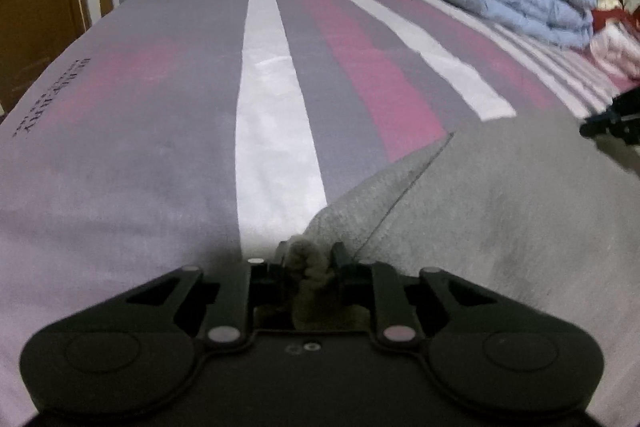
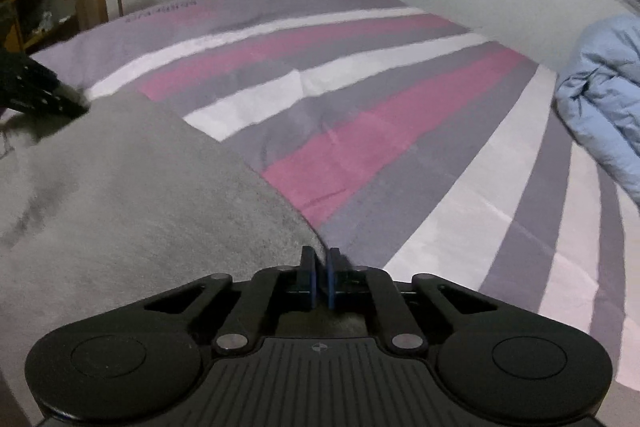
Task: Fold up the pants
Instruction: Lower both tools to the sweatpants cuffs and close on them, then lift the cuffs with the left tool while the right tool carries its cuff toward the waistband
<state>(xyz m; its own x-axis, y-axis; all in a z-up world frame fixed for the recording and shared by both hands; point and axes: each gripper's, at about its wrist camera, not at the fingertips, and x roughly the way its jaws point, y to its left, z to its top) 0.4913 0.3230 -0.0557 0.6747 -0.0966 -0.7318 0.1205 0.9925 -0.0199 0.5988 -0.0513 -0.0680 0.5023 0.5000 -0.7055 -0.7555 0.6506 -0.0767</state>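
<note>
The pants [image 1: 500,211] are grey, of a soft fleecy knit, and lie spread on the bed. In the left wrist view one corner is bunched into a wad pinched between the fingers, with a straight seam running away from it. In the right wrist view the cloth's [image 2: 132,195] curved edge ends pinched at the fingers.

We see our right gripper [image 2: 320,263] pinched tight on the edge of the grey pants [image 2: 132,195], which spread leftward over the striped bedsheet [image 2: 400,131]. Our left gripper [image 2: 36,87] sits at their far corner. A blue duvet [image 2: 604,99] lies right.
</note>
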